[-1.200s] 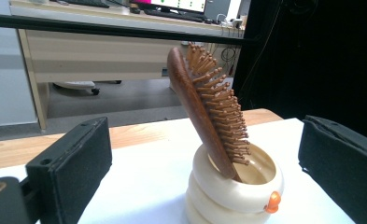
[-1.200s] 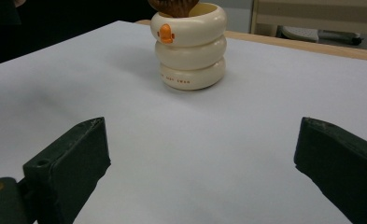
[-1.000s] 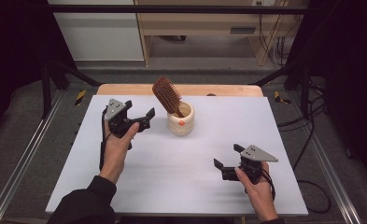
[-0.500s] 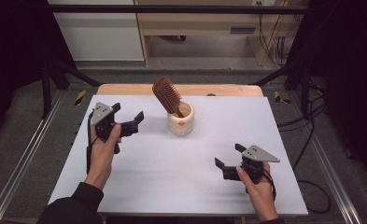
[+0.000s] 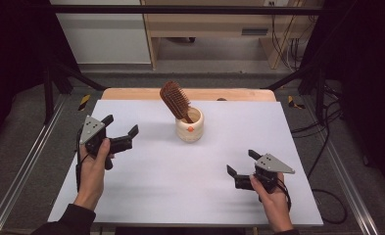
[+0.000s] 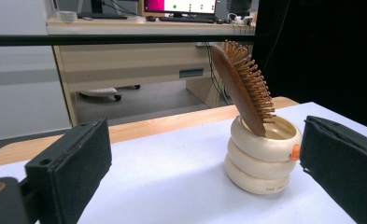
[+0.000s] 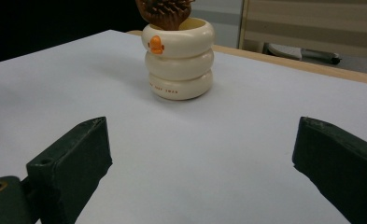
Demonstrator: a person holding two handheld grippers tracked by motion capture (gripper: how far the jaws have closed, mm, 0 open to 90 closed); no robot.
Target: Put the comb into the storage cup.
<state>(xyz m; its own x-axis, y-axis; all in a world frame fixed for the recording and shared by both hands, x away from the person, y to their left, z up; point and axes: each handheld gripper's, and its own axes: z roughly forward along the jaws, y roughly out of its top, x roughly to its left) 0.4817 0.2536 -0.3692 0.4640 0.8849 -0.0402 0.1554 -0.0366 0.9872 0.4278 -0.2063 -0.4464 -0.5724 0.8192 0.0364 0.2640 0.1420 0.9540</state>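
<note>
Brush (image 5: 175, 100) stands tilted in the cup (image 5: 190, 126), both grippers apart from it.
Left gripper (image 5: 119, 132), jaws spread wide and empty, sits left of the cup; right gripper (image 5: 241, 163), also gaping, waits near the table's (image 5: 146, 191) front edge. Bare white surface lies between them and the cup.

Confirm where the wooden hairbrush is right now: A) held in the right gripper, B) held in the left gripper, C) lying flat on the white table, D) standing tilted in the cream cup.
D: the hairbrush leans handle-down in the cream cup, while the left gripper and right gripper sit open and apart from it.
</note>
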